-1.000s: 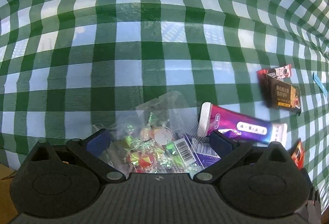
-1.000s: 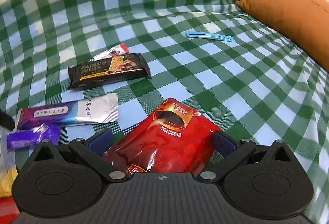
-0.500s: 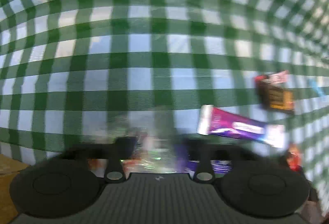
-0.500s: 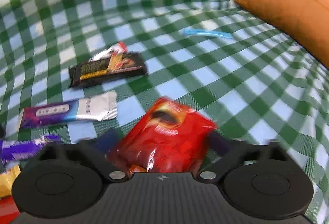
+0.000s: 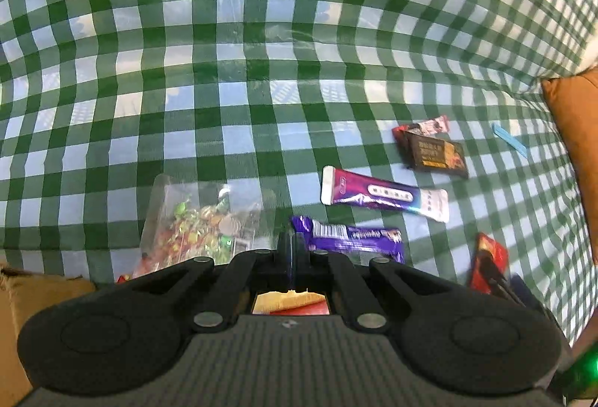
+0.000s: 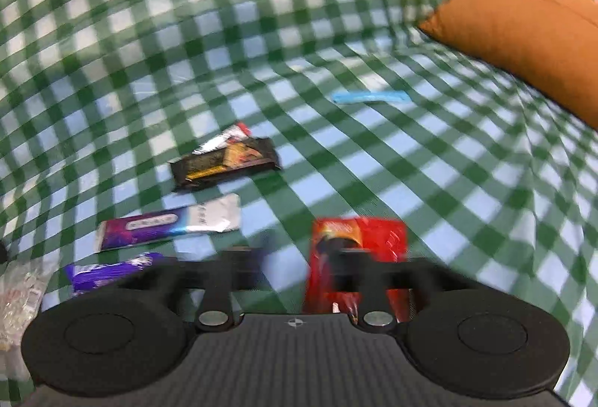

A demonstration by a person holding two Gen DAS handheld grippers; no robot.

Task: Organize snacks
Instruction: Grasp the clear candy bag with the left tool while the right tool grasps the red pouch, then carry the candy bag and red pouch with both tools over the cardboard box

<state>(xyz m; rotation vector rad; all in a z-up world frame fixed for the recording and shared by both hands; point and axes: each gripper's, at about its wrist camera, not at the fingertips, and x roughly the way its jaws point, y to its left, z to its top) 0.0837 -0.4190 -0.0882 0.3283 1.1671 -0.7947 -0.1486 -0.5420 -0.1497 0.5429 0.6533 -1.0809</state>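
Observation:
In the left wrist view my left gripper [image 5: 290, 245] is shut, its fingers pressed together on the edge of a clear bag of coloured candies [image 5: 203, 220]. A purple chocolate bar [image 5: 351, 237], a purple-and-white bar [image 5: 385, 198], a black bar [image 5: 435, 154] over a small red-white packet [image 5: 429, 126] lie to the right. In the right wrist view my right gripper [image 6: 299, 265] is blurred, its jaws narrowed, with a red snack pouch [image 6: 358, 239] by the right finger. The red pouch also shows in the left wrist view [image 5: 489, 267].
Everything lies on a green-and-white checked cloth [image 5: 261, 70]. An orange cushion [image 6: 523, 33] sits at the right. A thin blue strip [image 6: 370, 96] lies beyond the snacks. A cardboard box edge [image 5: 22, 295] shows at the lower left. A yellow-and-red packet [image 5: 289, 302] lies under the left gripper.
My left gripper has shut on the candy bag and pulled up and back. My right gripper has narrowed and risen; the red pouch has shifted toward its right finger.

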